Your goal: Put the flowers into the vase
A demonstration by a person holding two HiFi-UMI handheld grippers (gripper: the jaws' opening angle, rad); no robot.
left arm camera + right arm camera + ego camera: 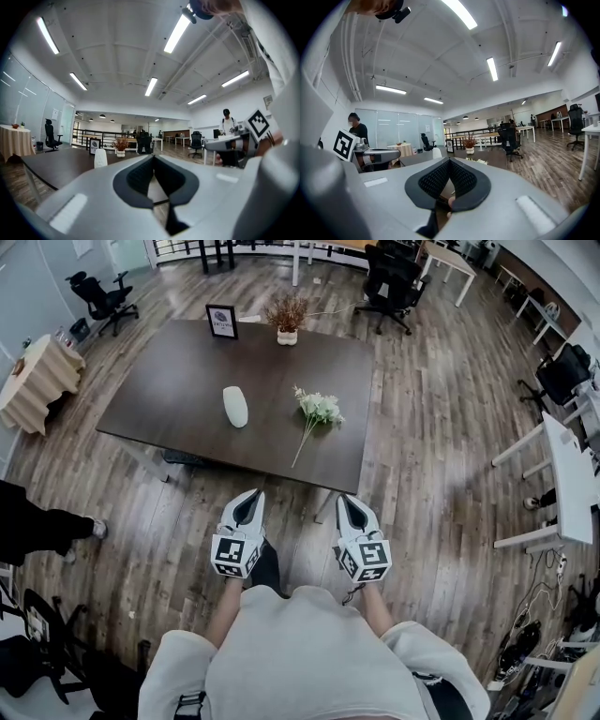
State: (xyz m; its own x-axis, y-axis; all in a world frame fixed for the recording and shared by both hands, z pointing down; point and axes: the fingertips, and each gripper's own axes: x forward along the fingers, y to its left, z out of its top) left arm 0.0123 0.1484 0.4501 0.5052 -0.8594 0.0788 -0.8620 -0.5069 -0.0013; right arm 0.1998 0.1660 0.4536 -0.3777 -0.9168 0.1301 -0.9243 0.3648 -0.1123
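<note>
A white vase [235,406] stands on the dark table [187,362]. To its right lies a bunch of white flowers [319,409], its stem pointing toward the near edge. Both grippers hover over the floor just short of that edge, side by side and level. My left gripper [250,494] is shut and empty, in line with the vase [100,158]. My right gripper [344,500] is also shut and empty, a little right of the flowers [479,161]. The vase [437,153] shows small beyond the right jaws.
A framed picture [222,321] and a potted dried plant [287,320] stand at the table's far edge. Office chairs [392,282], a cloth-covered round table [37,376] and white desks [572,474] surround it. A person's legs [42,521] show at left.
</note>
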